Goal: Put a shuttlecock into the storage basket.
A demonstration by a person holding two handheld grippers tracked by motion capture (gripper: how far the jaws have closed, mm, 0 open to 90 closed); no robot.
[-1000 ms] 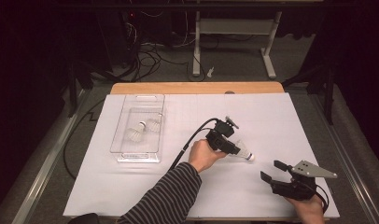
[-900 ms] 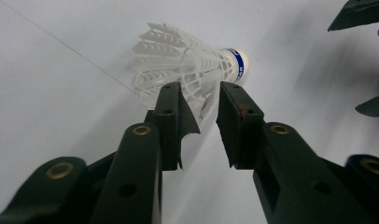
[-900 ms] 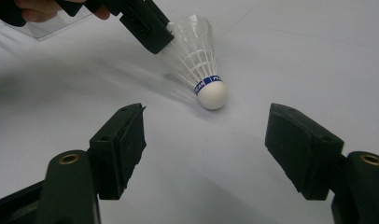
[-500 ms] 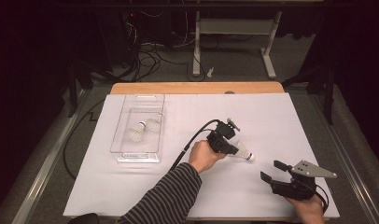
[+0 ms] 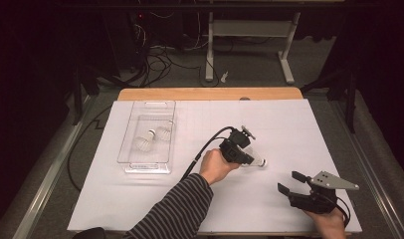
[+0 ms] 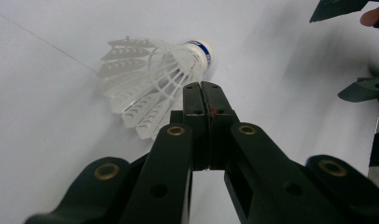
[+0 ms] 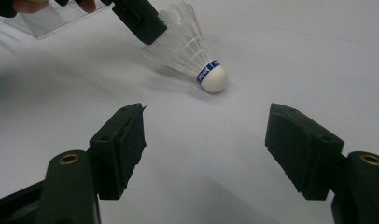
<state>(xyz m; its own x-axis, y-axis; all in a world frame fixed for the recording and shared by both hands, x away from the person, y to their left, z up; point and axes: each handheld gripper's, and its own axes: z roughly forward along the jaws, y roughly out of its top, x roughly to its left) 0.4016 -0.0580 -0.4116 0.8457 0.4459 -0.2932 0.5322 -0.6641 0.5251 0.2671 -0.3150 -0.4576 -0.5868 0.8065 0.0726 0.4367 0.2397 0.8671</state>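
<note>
Presently the left gripper [image 6: 201,88] is clamped on the skirt of a shuttlecock [image 6: 150,79] lying mid-table on the white sheet [image 5: 289,129], while the right gripper [image 7: 206,140] rests wide apart nearby.

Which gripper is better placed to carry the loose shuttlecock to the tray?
Left. The left gripper is already shut on the skirt of the shuttlecock, on the side nearer the tray. The right gripper rests open, apart from the shuttlecock and farther from the tray.
</note>
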